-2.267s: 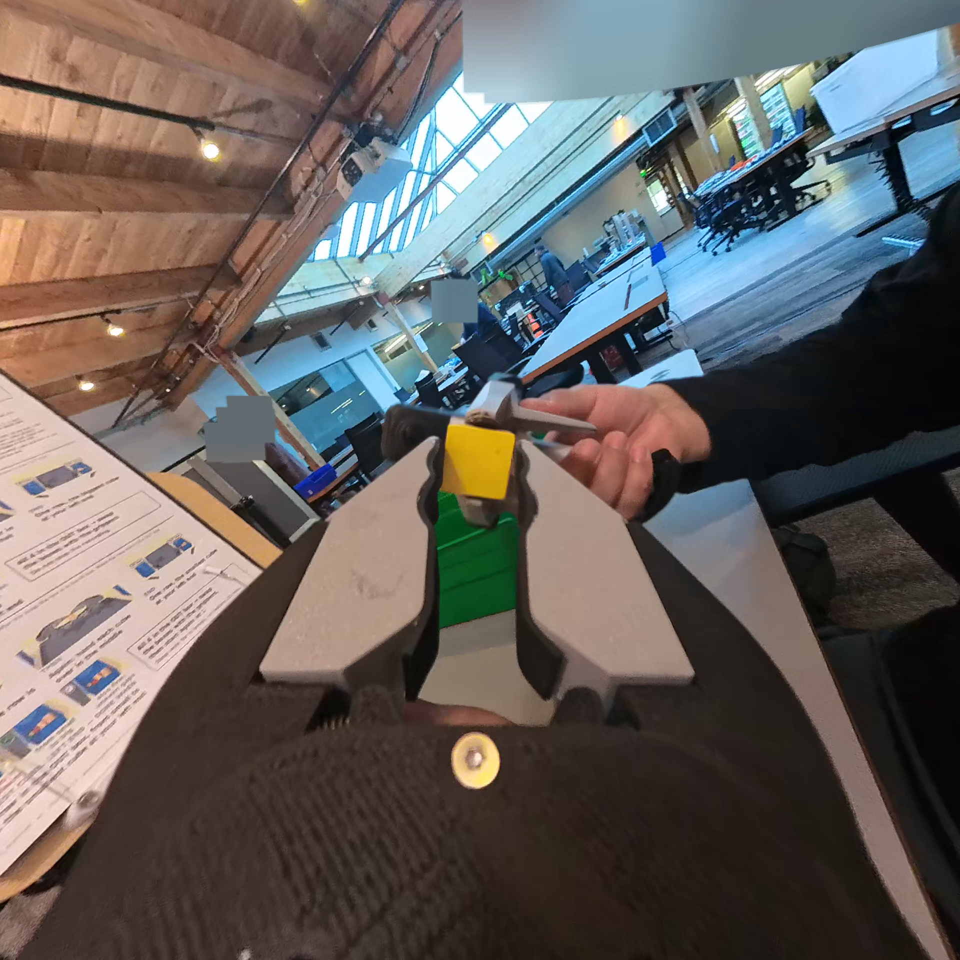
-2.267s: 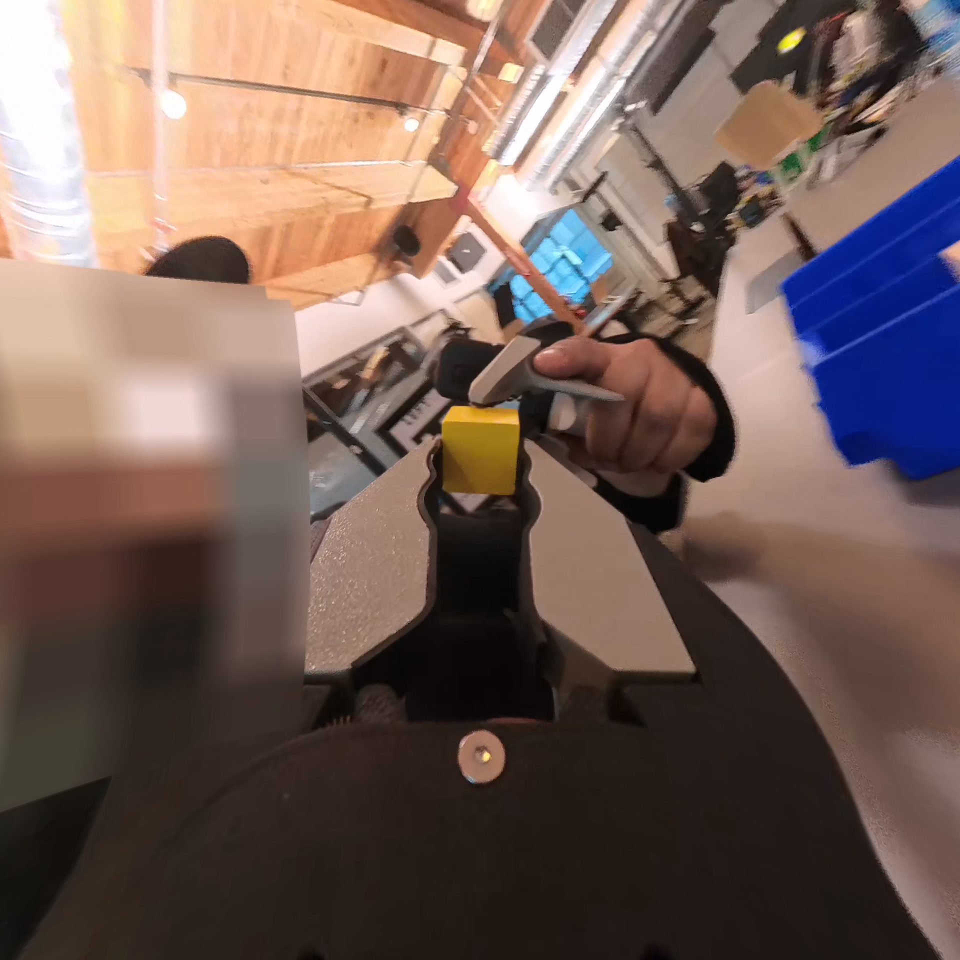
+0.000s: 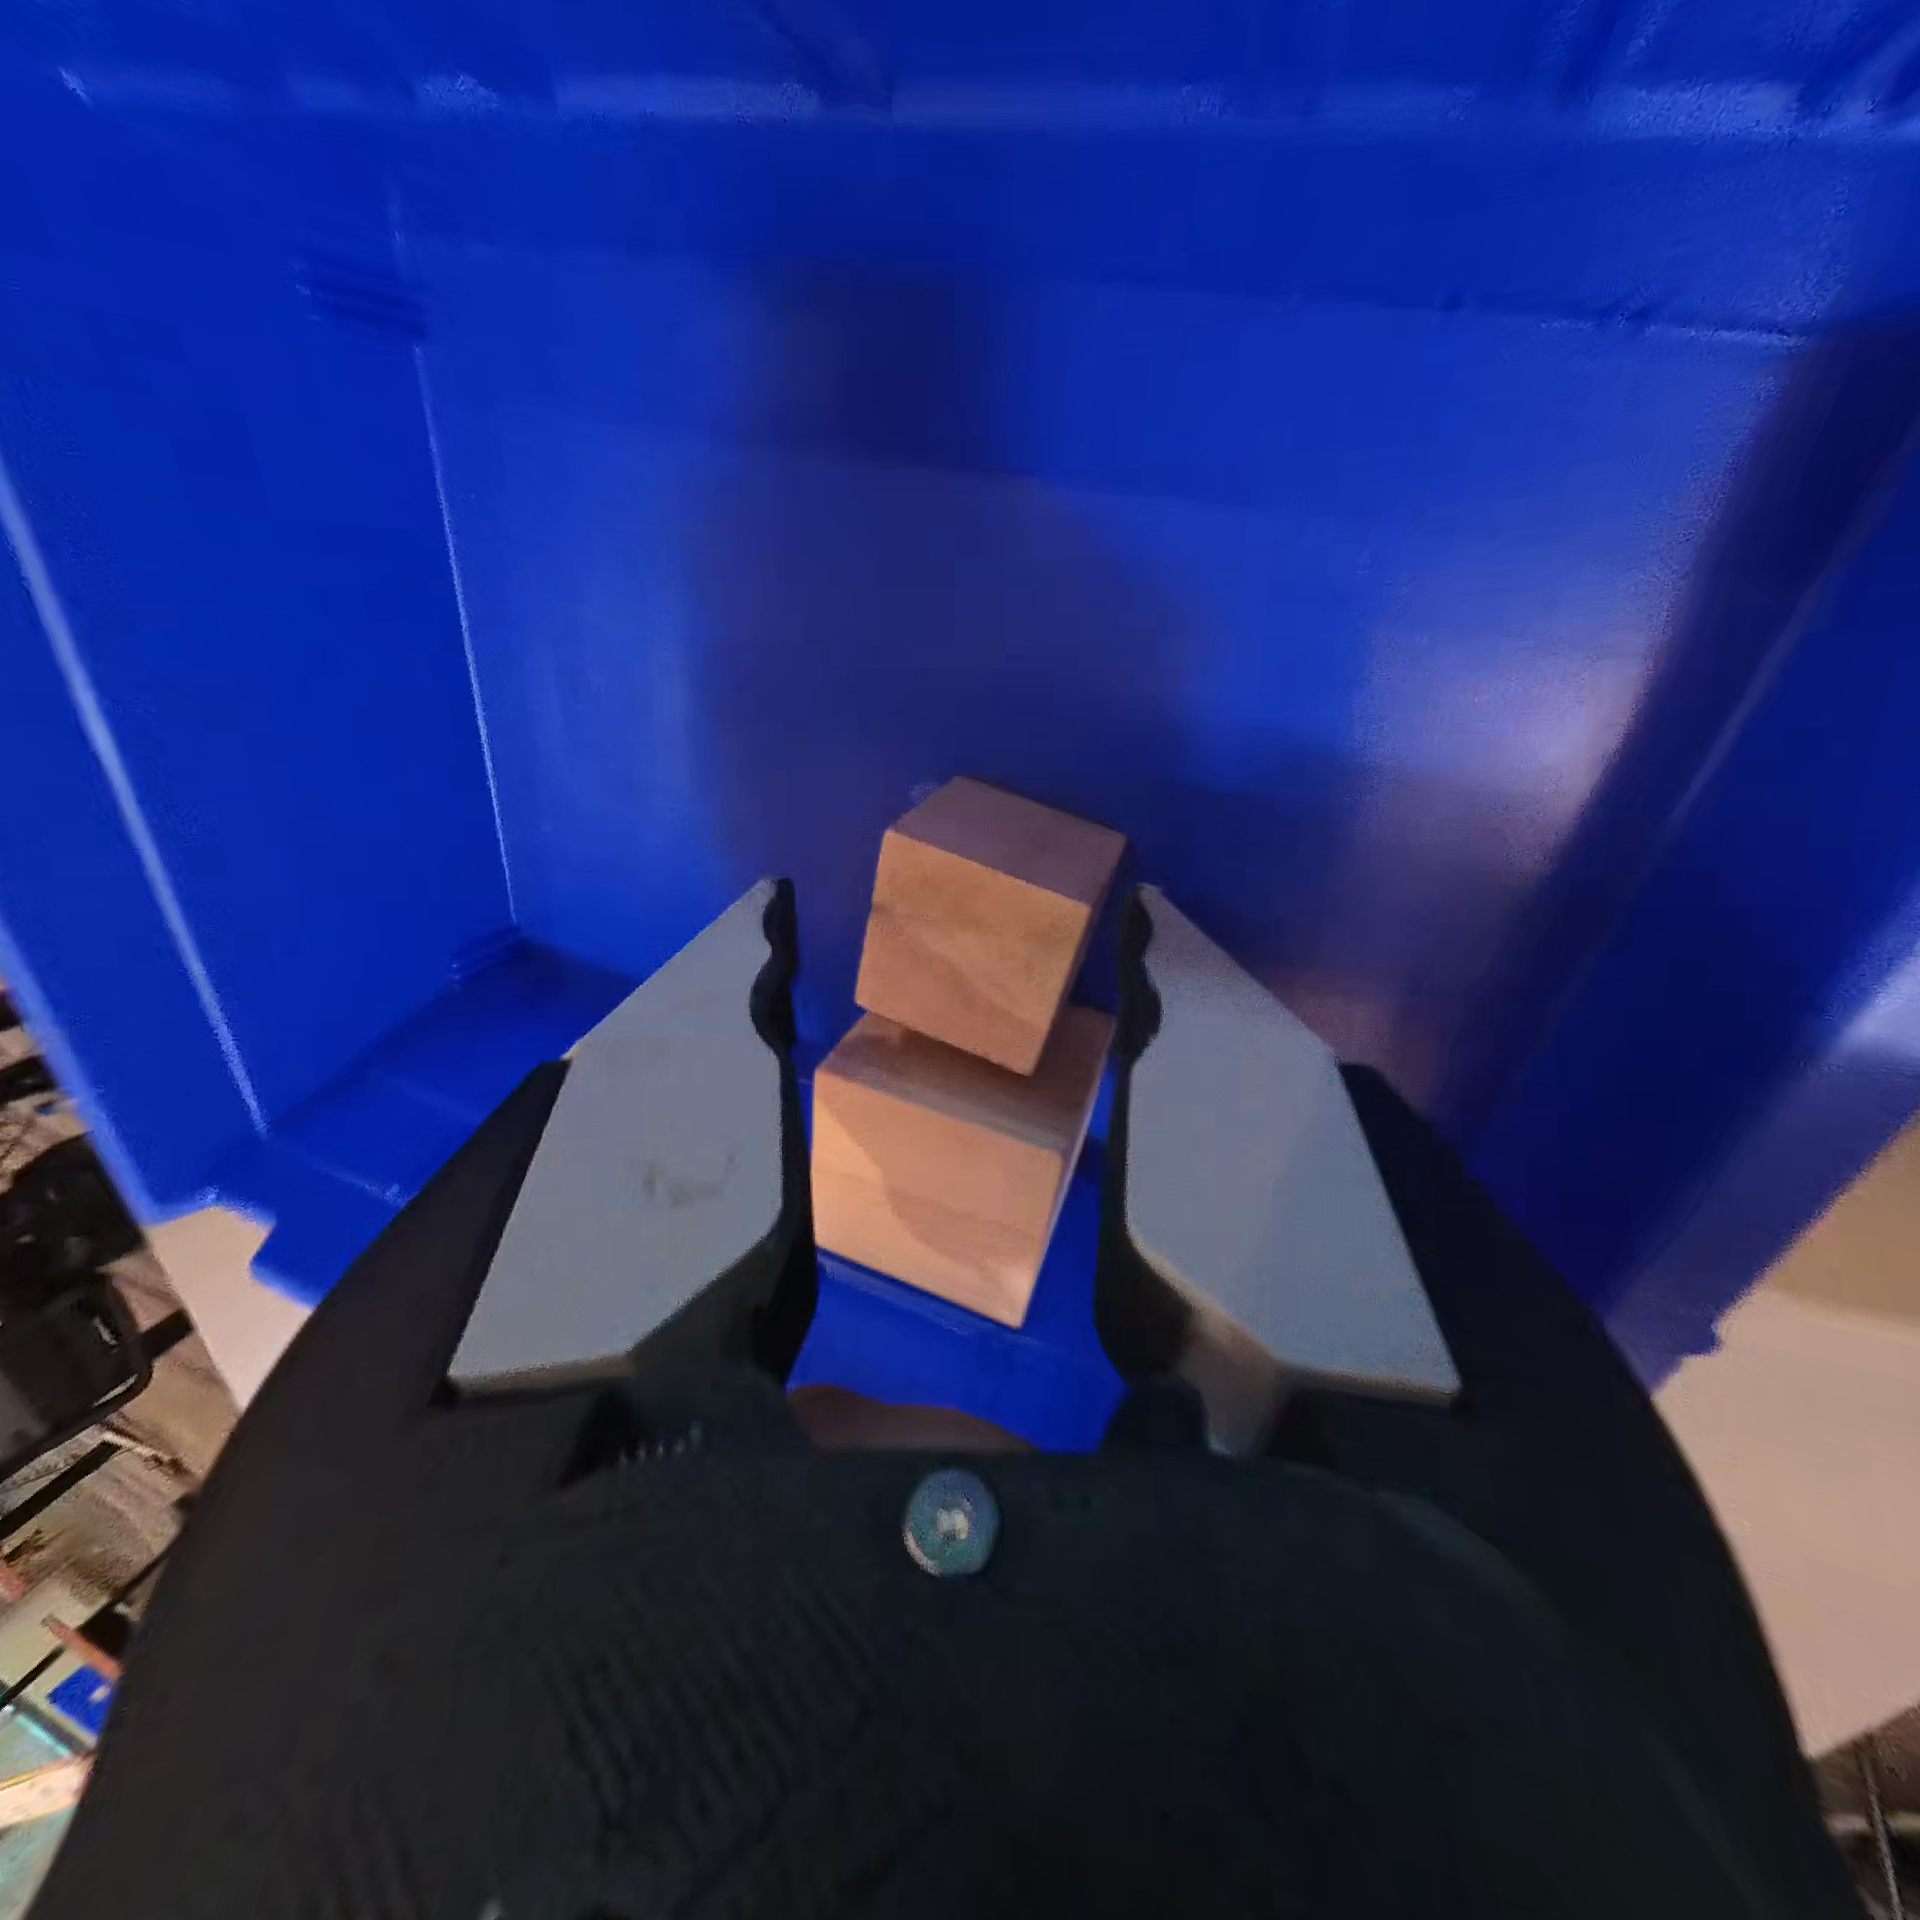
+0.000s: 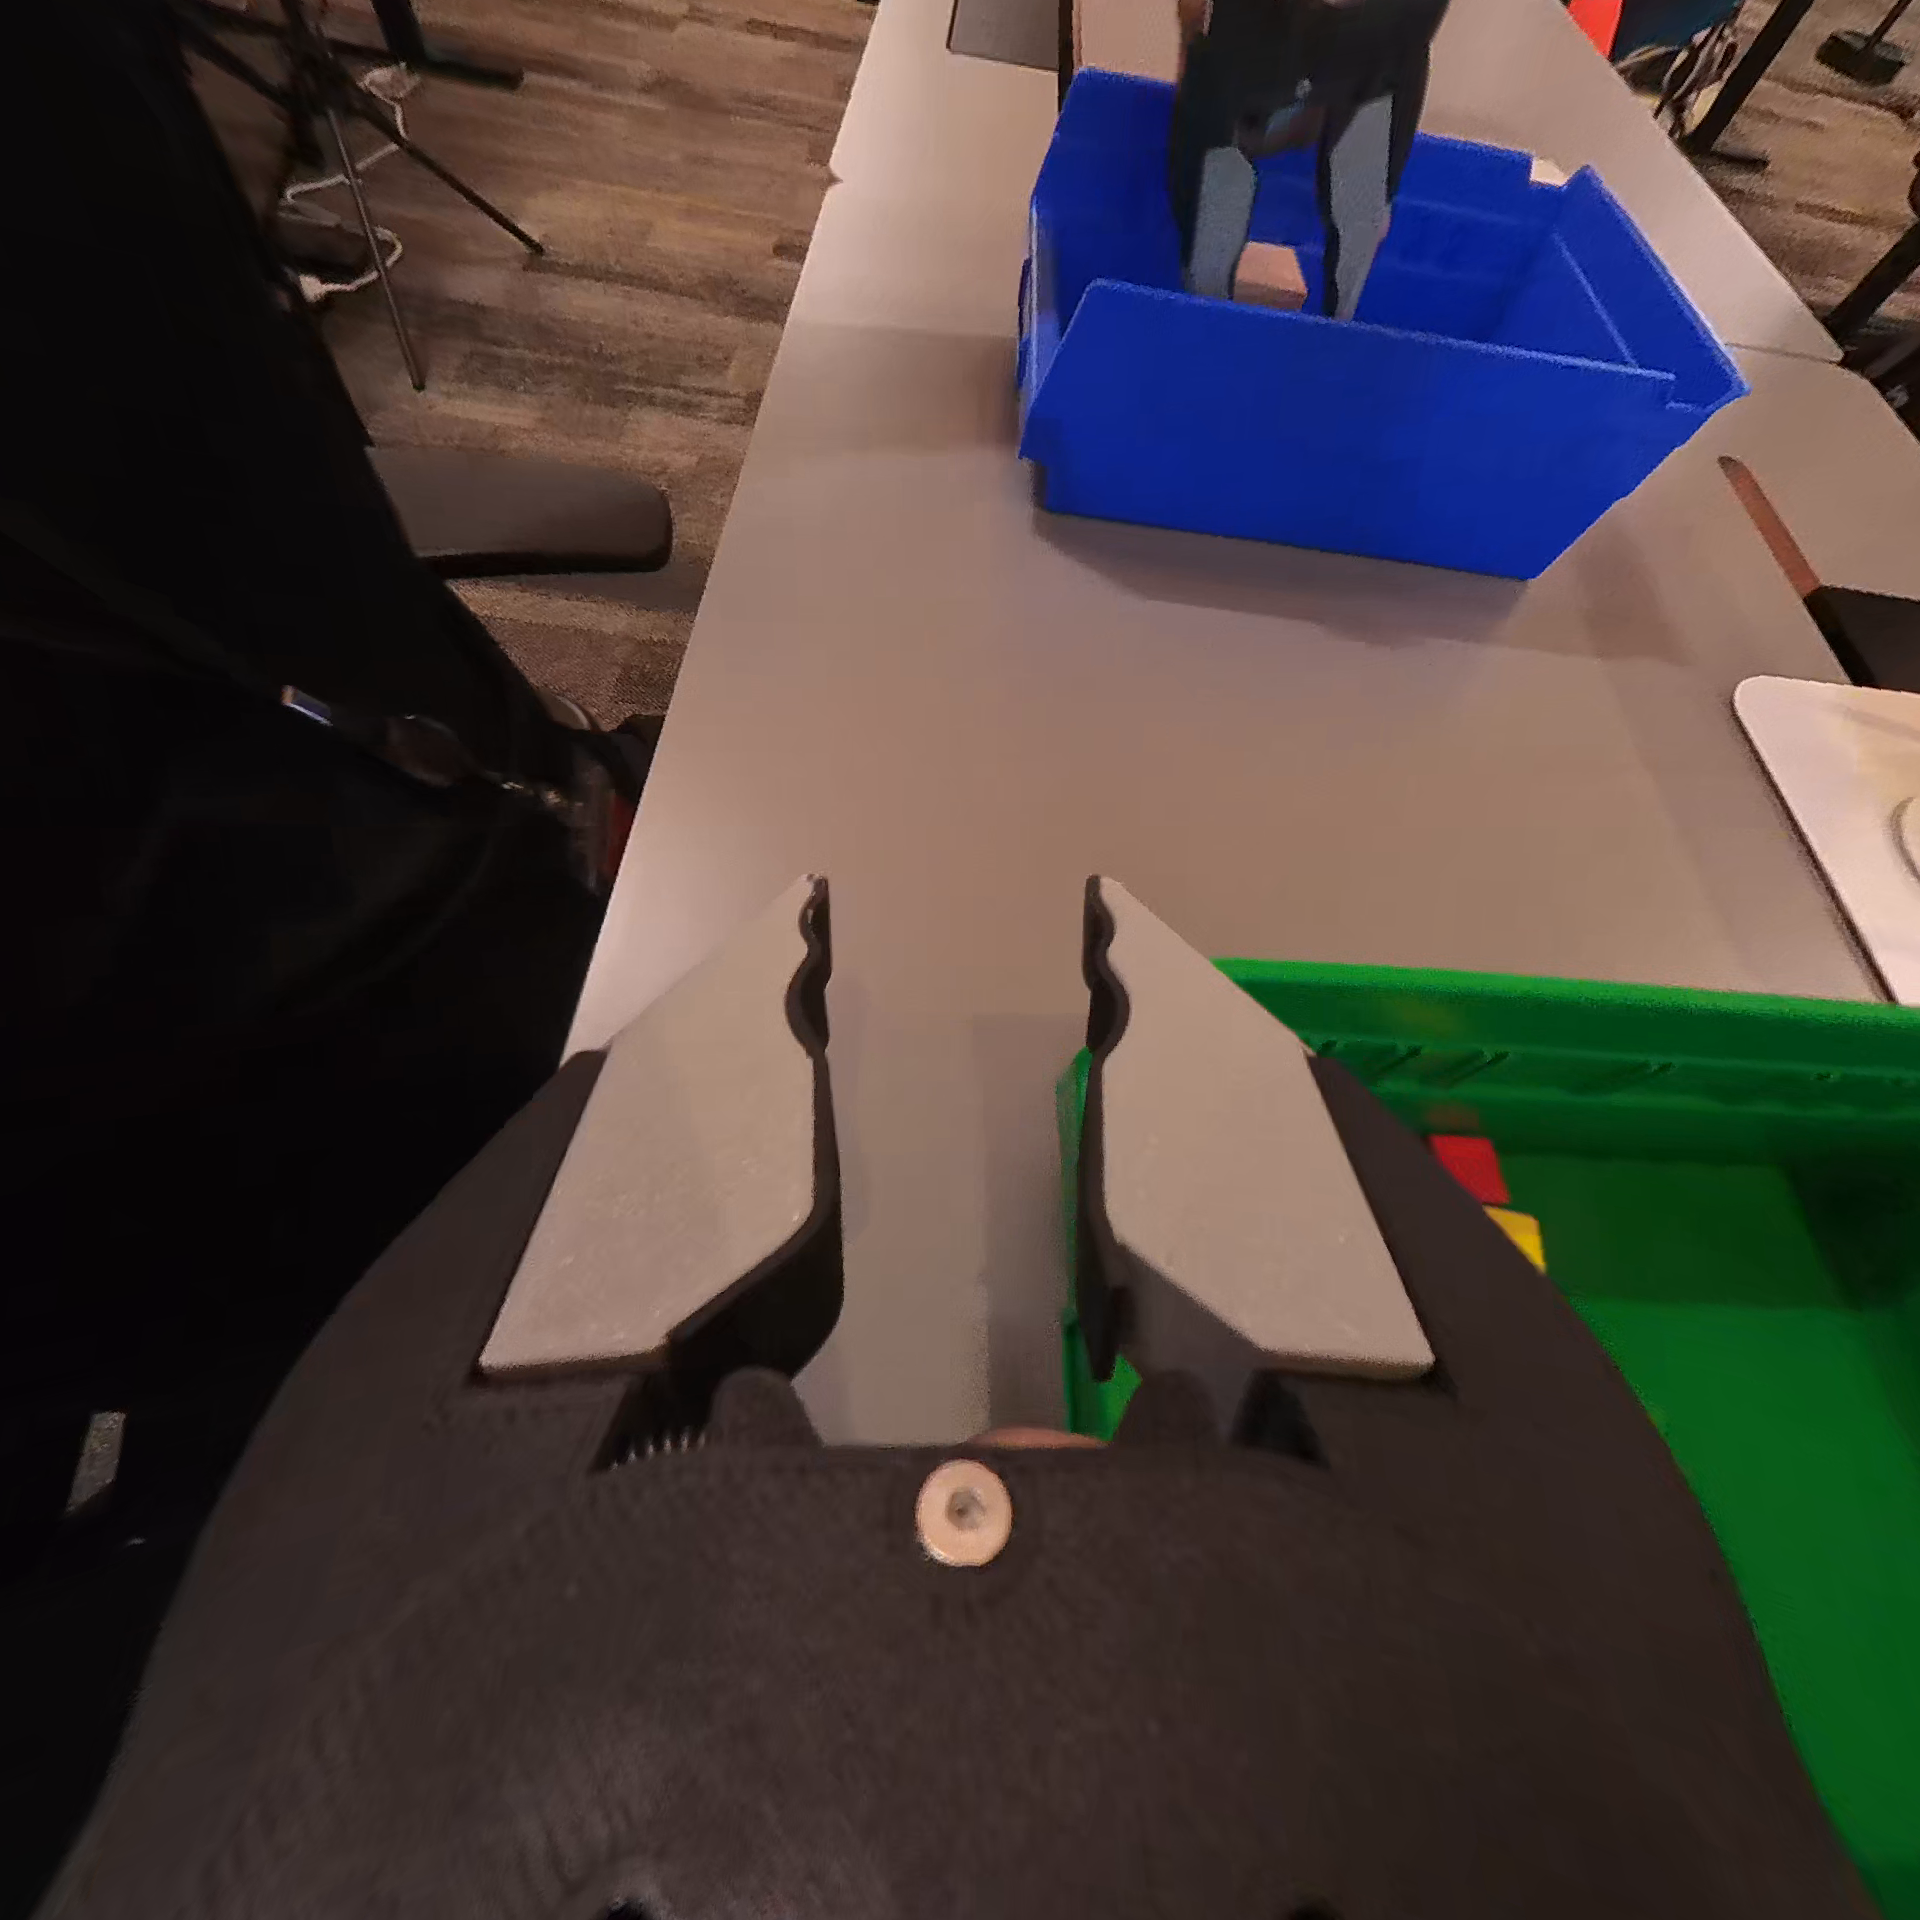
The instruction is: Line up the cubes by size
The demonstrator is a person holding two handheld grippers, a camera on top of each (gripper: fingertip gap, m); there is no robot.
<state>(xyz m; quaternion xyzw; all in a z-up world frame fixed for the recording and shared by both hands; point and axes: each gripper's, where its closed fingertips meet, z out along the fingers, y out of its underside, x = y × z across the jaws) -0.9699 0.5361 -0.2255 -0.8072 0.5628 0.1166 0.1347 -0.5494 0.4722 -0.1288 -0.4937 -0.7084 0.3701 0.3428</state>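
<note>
**Between my left claw's fingers: two wooden cubes that could fall**

Between the fingers of my left claw (image 3: 954, 904) sit two plain wooden cubes, one on top of the other, down inside the blue bin (image 3: 1351, 520). The top cube (image 3: 987, 925) is turned a bit and leans. It only rests on the far part of the bottom cube (image 3: 940, 1174). My left claw is spread wide and grips nothing. Both fingers stand just beside the cubes, one on each side, and I cannot tell if they touch yet.

I think this is where it can go wrong. If I squeeze now, one finger may hit the crooked top cube first and push it off. It could roll away to a corner of the bin, out past my fingertips. If I go in lower, I might pinch both cubes at once, and then one may slip out when I lift. The bin wall is close ahead of the claw, so I could bump it too.

My right claw (image 4: 951, 914) is also spread wide and holds nothing. It hangs over the grey bench (image 4: 1143, 748). Just to its right is the green bin (image 4: 1558, 1029), with a red cube (image 4: 1470, 1164) and a yellow cube (image 4: 1519, 1234) peeking out behind the right finger. If I swing that claw sideways without looking, it may knock the green bin's edge.

No cubes stand in a line on the bench yet, so I judge the job is only starting.
</note>
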